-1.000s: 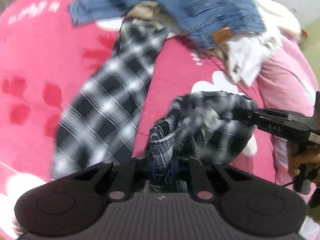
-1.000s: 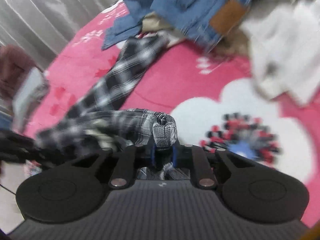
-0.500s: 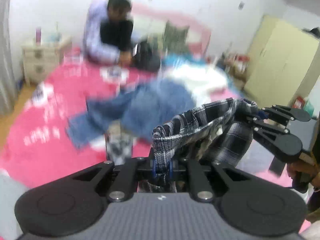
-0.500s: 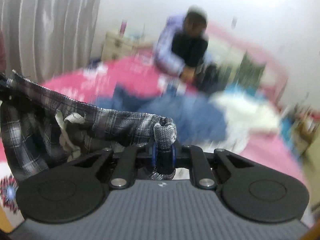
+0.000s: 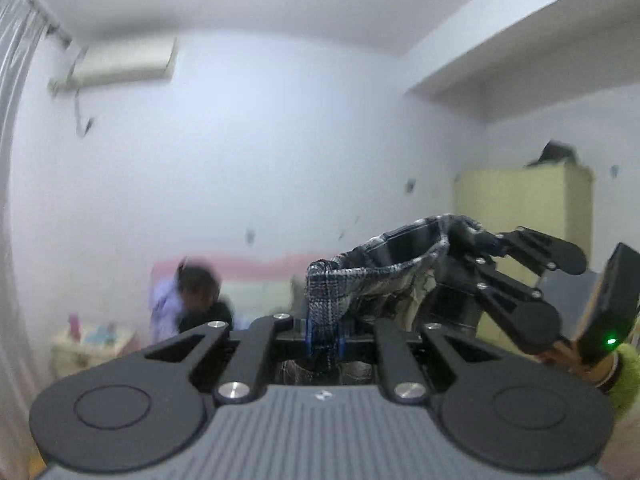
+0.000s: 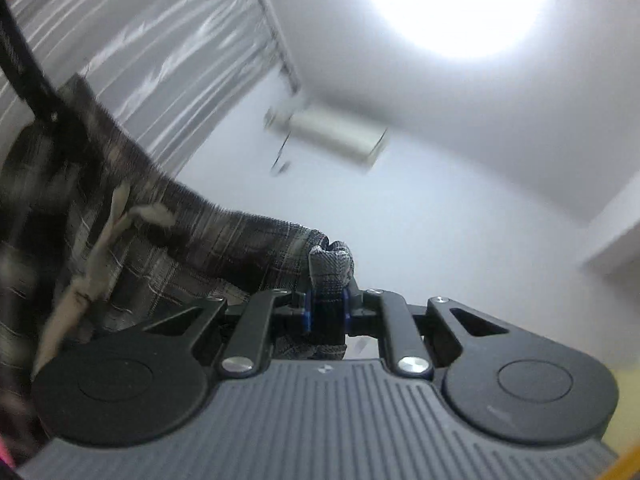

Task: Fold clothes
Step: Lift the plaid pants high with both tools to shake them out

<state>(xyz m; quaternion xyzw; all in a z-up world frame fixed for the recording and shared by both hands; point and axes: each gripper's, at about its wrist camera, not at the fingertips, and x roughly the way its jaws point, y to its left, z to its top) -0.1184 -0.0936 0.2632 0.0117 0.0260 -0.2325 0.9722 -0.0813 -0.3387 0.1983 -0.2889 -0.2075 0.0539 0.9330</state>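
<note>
Plaid garment (image 5: 372,276); wardrobe (image 5: 520,216) left-view only

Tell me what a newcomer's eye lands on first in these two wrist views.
First, the plaid garment, stretched in the air between the two grippers: the left gripper pinches one bunched end at bottom centre of its view, the right gripper pinches the other. Next, the glaring ceiling light at the top of the right view. Then the blurred seated person low on the left of the left view.
</note>
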